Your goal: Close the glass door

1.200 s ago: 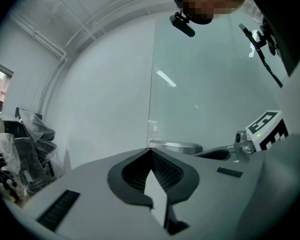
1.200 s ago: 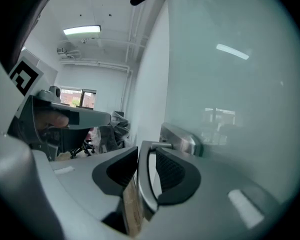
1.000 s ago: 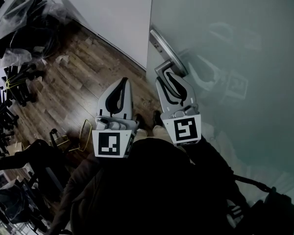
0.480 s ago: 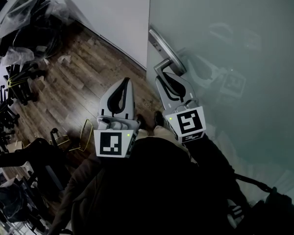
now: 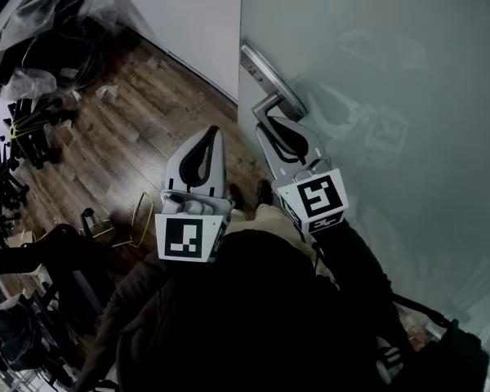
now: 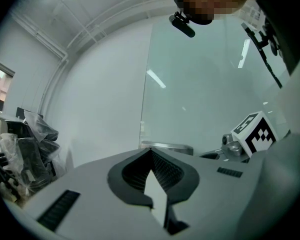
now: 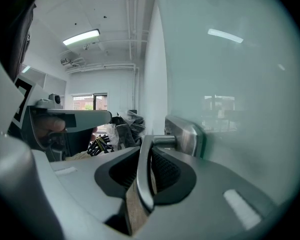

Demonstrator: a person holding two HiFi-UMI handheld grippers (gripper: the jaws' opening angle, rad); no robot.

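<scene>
The frosted glass door (image 5: pixel 376 72) fills the right of the head view, and its edge stands against the white wall. A metal lever handle (image 5: pixel 265 103) juts from a plate (image 5: pixel 260 70) near that edge. My right gripper (image 5: pixel 271 121) is shut on the lever handle (image 7: pixel 144 181), which runs between the two jaws; they have just been closing on it. My left gripper (image 5: pixel 211 131) hangs beside it over the floor, shut with nothing in it, its tips (image 6: pixel 151 151) meeting and pointing at the door (image 6: pixel 205 99).
A wooden floor (image 5: pixel 122 137) lies to the left of the door. Black chairs and cables (image 5: pixel 20 137) and plastic bags (image 5: pixel 41 15) crowd the far left. A white wall (image 5: pixel 196 15) meets the door's edge. A person's dark sleeves fill the bottom.
The right jaws have closed on the lever handle. The door's edge and handle sit a little further left and up in the head view, and both grippers have shifted with them.
</scene>
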